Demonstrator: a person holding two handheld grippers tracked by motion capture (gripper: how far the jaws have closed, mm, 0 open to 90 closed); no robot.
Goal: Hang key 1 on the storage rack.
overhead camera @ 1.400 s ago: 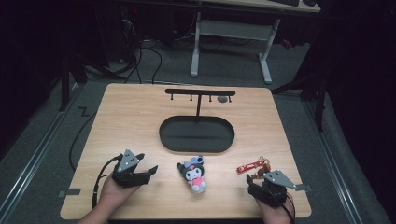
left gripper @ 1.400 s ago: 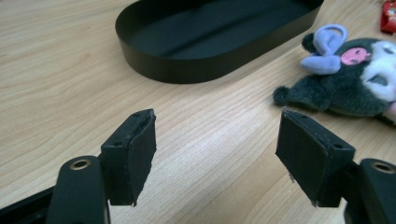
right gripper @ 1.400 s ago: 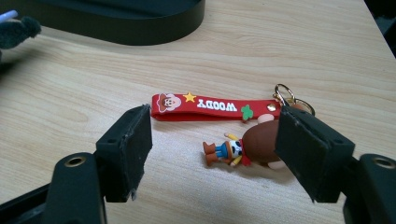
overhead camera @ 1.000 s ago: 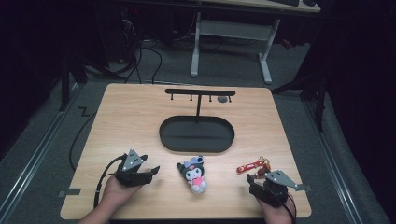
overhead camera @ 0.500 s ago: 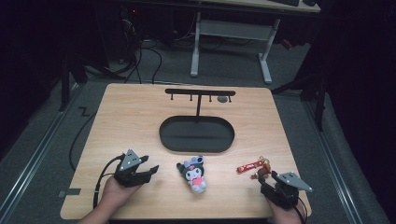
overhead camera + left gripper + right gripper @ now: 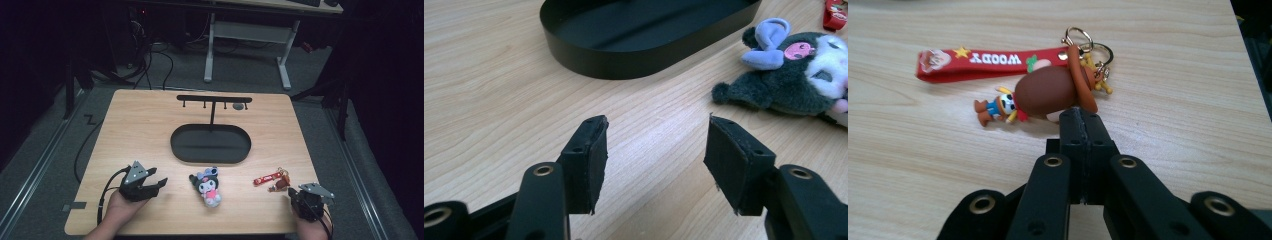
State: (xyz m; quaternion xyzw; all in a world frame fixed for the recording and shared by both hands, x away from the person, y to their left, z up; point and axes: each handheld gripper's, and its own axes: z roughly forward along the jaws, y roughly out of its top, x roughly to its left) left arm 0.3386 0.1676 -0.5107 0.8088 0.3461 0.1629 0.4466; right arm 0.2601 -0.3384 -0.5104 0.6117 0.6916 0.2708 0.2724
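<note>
Work in hand: right gripper (image 6: 1082,117) sits right behind the cowboy keychain (image 6: 1053,92), so I take that as my thing; plush next in line for the left.
Right gripper: jaws have just been closing, now pressed flat together w/ nothing between; tips just short of the figure's brown hat, touching or a hair apart, can't tell which.
Left gripper: (image 6: 654,150) jaws moderately wide, empty, low over bare wood, pointed toward the plush toy (image 6: 796,82).
Keychain location: front-right of the bench (image 6: 140,130), near the edge, just ahead of my right gripper (image 6: 295,197); red strap (image 6: 993,60) runs off to one side, metal rings (image 6: 1083,42) at the hat end.
Handling: I judge it light, rubbery figure w/ some give, not fragile; strap floppy, rings hard and slick. It'll slide on the wood if nudged, and dangle once lifted.
Where to grab: across the fat hat/body for a firm pinch, or the strap near the rings if I want it hanging free for a hook. Need to reopen first.
Plush: soft, squashy, light; lies centre-front, between the two grippers, near the tray. Body is the obvious hold.
Around: black oval tray (image 6: 210,145) mid-bench; T-shaped stand w/ hooks (image 6: 214,100) rising from its far side.
In the way: nothing between gripper and keychain. Bench edge close on the right, so a shove could push it off. Plush well apart from keychain.
</note>
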